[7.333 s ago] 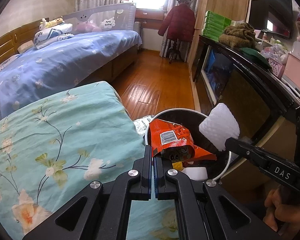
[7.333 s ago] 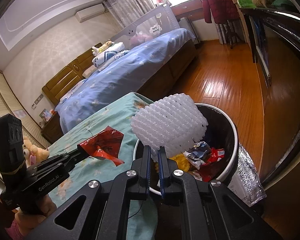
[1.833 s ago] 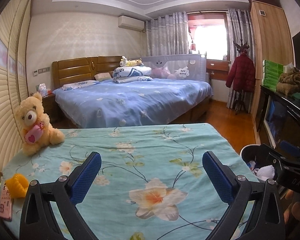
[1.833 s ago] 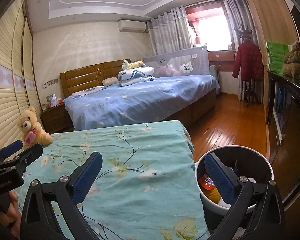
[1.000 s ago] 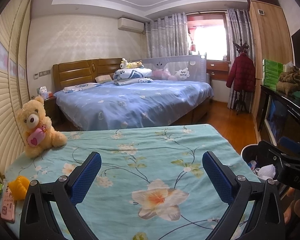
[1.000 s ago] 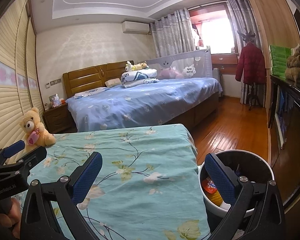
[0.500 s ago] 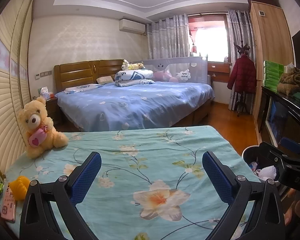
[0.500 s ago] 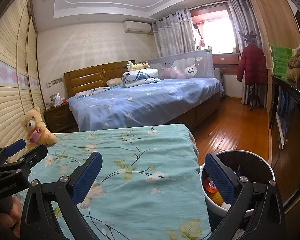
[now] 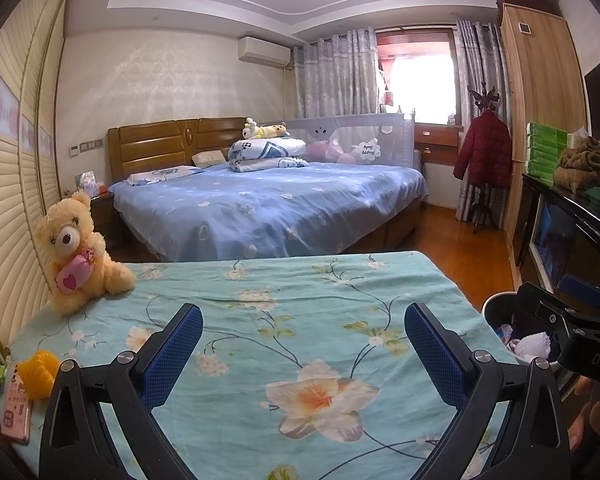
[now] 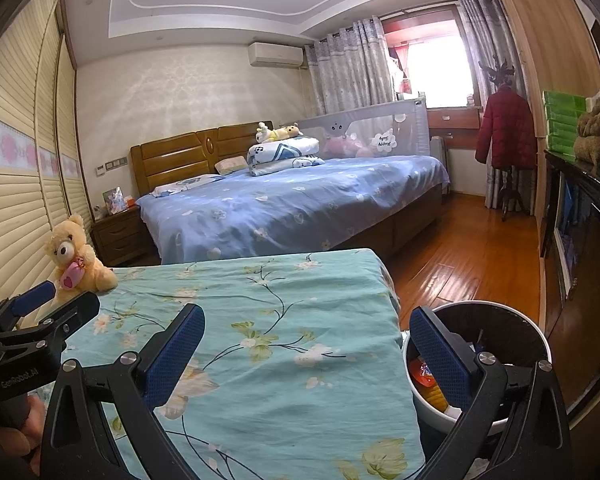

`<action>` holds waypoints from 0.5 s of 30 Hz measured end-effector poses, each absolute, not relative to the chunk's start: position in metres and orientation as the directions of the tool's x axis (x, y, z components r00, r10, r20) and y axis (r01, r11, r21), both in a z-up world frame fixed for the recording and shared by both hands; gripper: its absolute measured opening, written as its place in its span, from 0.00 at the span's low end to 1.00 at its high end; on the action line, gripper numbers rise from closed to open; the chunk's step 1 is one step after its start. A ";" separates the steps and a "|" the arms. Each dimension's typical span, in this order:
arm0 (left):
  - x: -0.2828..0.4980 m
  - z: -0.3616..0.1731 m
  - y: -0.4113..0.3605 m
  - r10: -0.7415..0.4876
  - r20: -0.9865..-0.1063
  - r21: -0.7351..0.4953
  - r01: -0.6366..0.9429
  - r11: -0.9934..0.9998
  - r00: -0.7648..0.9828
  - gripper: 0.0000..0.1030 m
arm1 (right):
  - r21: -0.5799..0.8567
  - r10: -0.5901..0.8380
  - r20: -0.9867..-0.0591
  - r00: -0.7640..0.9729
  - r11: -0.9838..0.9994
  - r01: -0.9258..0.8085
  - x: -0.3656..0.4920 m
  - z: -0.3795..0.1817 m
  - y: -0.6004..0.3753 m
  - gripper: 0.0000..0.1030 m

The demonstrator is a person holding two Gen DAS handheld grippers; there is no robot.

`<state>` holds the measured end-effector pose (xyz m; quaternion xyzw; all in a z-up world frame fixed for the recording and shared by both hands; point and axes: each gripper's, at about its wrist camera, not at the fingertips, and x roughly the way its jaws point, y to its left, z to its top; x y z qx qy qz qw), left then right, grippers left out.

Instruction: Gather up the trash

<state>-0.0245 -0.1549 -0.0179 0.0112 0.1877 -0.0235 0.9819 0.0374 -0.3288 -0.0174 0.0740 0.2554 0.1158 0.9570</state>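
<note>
A round white trash bin stands on the floor at the right end of the teal floral bed; it holds red and yellow wrappers. In the left wrist view the bin shows white trash inside, partly hidden by the other gripper. My left gripper is open and empty above the bed. My right gripper is open and empty, its right finger in front of the bin.
A teddy bear sits at the bed's left end, with a yellow object and a pink phone nearby. A blue bed lies behind. A dark cabinet lines the right wall beside the wooden floor.
Both grippers have drifted slightly; the view has barely shifted. Since seven seconds ago both let go of their trash, the red wrapper and white foam, and now stand open.
</note>
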 end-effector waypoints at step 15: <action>-0.025 -0.017 -0.154 -0.049 -0.369 0.011 0.057 0.998 0.928 0.99 | 0.203 0.263 -0.472 0.842 0.961 -0.187 0.037 -0.017 -0.328 1.00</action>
